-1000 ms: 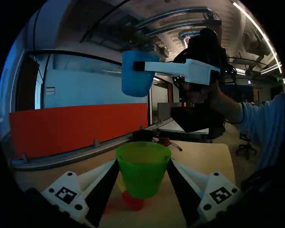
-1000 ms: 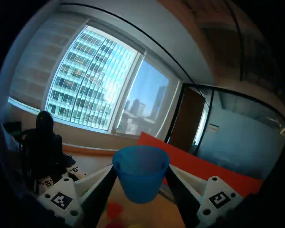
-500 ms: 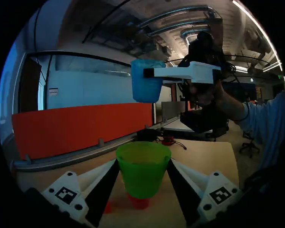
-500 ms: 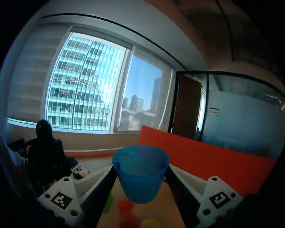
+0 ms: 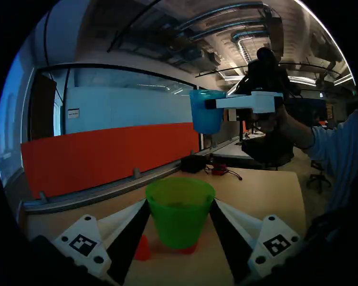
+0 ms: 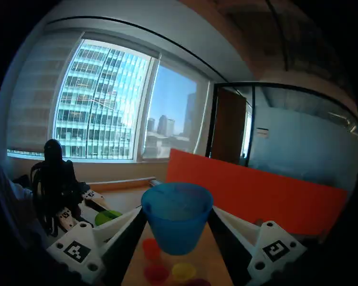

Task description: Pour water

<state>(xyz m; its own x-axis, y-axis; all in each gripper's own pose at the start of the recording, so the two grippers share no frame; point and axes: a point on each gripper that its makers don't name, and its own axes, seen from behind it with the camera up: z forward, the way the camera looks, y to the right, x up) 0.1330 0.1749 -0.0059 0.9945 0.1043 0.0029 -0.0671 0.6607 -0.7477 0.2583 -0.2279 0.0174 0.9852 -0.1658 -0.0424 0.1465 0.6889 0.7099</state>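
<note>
In the left gripper view my left gripper (image 5: 180, 224) is shut on an upright green cup (image 5: 180, 212), held above the wooden table (image 5: 260, 188). Higher up and farther off, my right gripper (image 5: 208, 106) grips a blue cup (image 5: 205, 112), with a hand and a light blue sleeve behind it. The right gripper view has that blue cup (image 6: 177, 217) upright between the fingers of my right gripper (image 6: 177, 229). At its left, the left gripper (image 6: 86, 202) shows with the green cup (image 6: 107, 217).
Small red cups (image 5: 142, 248) stand on the table under the green cup. Red and yellow cups (image 6: 172, 270) show below the blue one. An orange partition (image 5: 107, 155) runs behind the table. Dark gear and cables (image 5: 207, 167) lie at the far edge.
The right gripper with the blue cup has drawn away to the right and sits smaller and level. Both views have tilted down, showing more table and small cups.
</note>
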